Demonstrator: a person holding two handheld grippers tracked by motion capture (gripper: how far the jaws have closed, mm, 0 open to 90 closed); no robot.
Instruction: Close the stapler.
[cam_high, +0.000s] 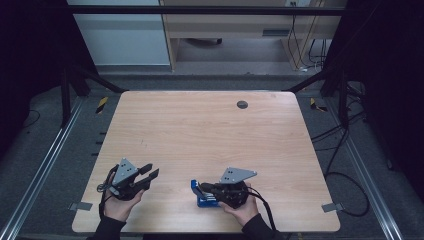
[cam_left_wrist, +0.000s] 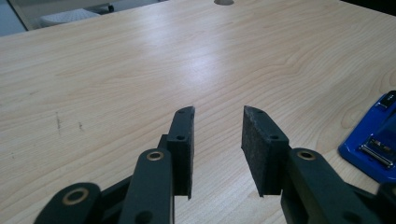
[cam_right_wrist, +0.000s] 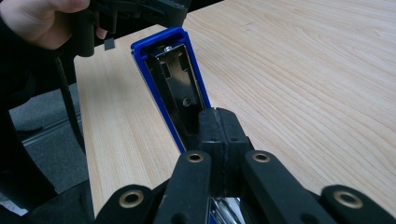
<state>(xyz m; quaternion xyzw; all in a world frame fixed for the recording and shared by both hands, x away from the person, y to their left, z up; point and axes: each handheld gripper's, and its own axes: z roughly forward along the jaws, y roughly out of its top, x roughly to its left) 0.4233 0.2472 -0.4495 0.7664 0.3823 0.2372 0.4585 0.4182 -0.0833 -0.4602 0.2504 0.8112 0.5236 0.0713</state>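
While its two black jaws press flat together just above the rear of a blue stapler (cam_right_wrist: 168, 79), the right tool (cam_right_wrist: 219, 122) sits low over the near edge of the tabletop (cam_high: 200, 130); whether the pads pinch any part of the stapler cannot be told. In the right gripper view the stapler lies opened, its blue base and bright metal channel running straight away from the tool, long axis in line with the jaws and far end pointing toward the person's other hand (cam_right_wrist: 39, 18). From the high view that same stapler (cam_high: 202, 195) lies near the tabletop's front edge, its long axis roughly across the table with the free end toward the left, just beside the right tool (cam_high: 207, 188).

The left tool (cam_left_wrist: 217, 140) stands with its jaws apart and bare wood between them, the felt-like pads touching nothing. It hovers near the front left of the tabletop, seen from above at (cam_high: 150, 175), pointing rightward, well apart from the stapler, whose blue corner shows at the edge of the left gripper view (cam_left_wrist: 373, 144). No brand, label or readable writing shows on the stapler or either tool.
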